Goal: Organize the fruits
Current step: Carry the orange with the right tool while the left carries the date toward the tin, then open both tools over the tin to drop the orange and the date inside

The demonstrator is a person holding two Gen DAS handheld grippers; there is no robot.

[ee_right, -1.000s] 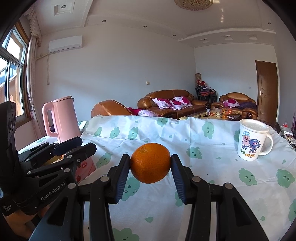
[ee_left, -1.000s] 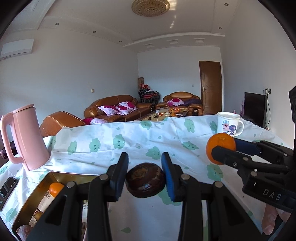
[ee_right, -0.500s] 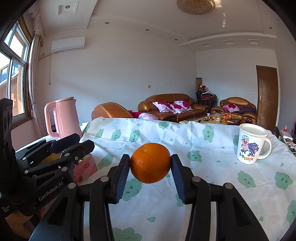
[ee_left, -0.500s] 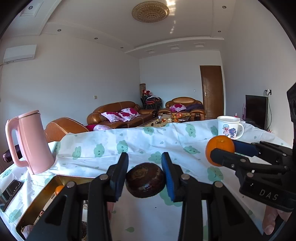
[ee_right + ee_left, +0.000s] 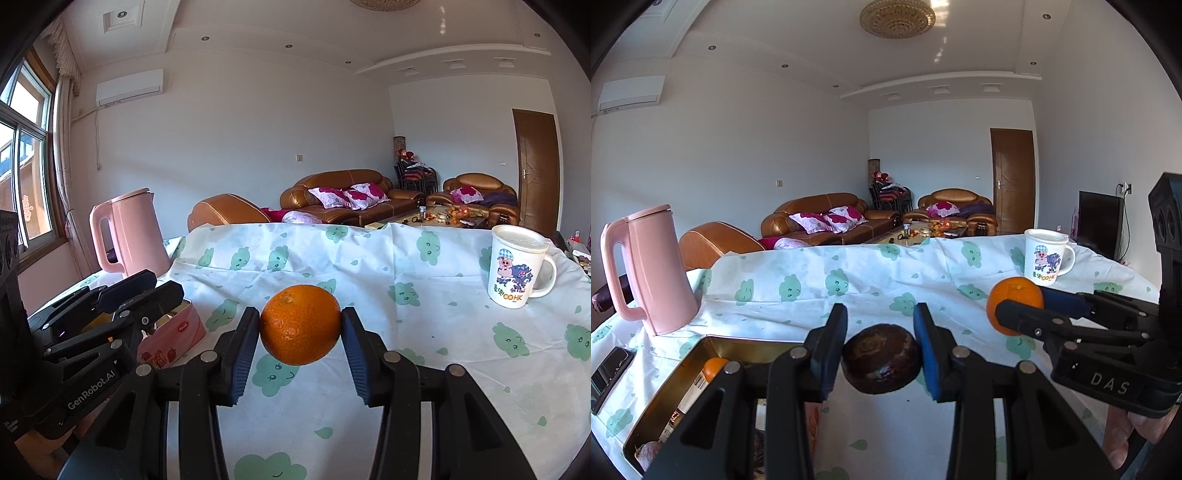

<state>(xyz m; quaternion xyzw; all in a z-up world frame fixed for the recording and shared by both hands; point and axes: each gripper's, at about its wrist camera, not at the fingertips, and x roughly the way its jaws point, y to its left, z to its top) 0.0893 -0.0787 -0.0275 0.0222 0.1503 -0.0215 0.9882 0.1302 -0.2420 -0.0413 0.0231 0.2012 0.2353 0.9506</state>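
Observation:
My left gripper (image 5: 881,354) is shut on a dark brown round fruit (image 5: 881,363), held above the table just right of an open gold-lined tin (image 5: 683,373). Inside the tin lie a small orange (image 5: 713,367) and some packets. My right gripper (image 5: 300,332) is shut on an orange (image 5: 300,324) and hangs over the cloth. The left wrist view shows that same orange (image 5: 1012,299) at the right, pinched in the right gripper (image 5: 1015,306). In the right wrist view the left gripper (image 5: 147,288) reaches in from the left, above the tin's pink wall (image 5: 177,332).
A pink kettle (image 5: 652,269) stands at the back left of the table. A white cartoon mug (image 5: 515,267) stands at the back right. A dark phone (image 5: 609,373) lies at the left edge. The cloth (image 5: 406,350) has green cloud prints. Sofas stand behind.
Both views have tipped upward a little, so the table and room sit lower in frame. Both fruits stay gripped as before.

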